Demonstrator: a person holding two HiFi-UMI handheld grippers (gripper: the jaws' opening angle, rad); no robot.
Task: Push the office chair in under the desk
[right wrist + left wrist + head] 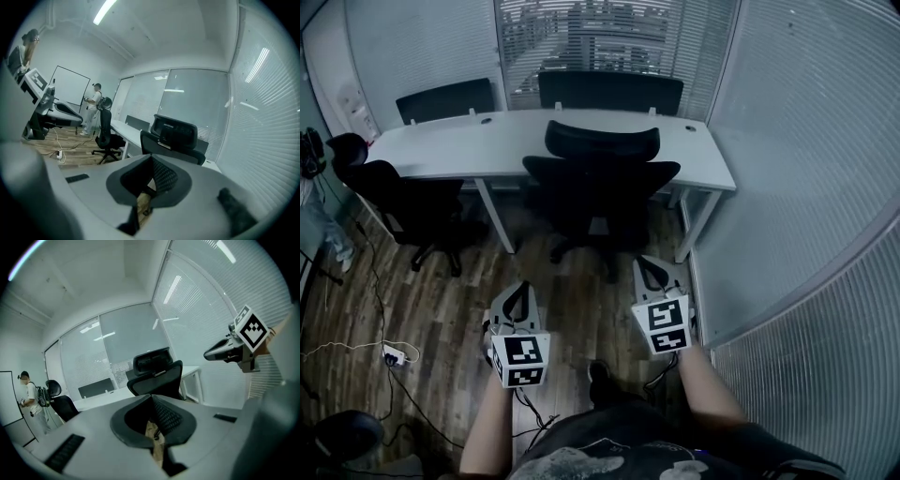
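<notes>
The black office chair (600, 178) stands at the middle of the white desk (441, 145), its seat under the desktop's front edge and its back and headrest facing me. Both grippers hang over the wooden floor, a good step short of the chair and touching nothing. My left gripper (517, 285) is shut and empty; its jaws meet in the left gripper view (152, 397), with the chair (157, 376) beyond. My right gripper (649, 262) is also shut with nothing in it (152, 159), and it points at the chair's back (176, 136).
A second black chair (403, 202) stands at the desk's left end, and two more chair backs (609, 91) show behind the desk. A glass partition with blinds (806, 187) runs close on the right. A power strip (392, 354) and cables lie on the floor at left. A person (93, 108) stands by a whiteboard.
</notes>
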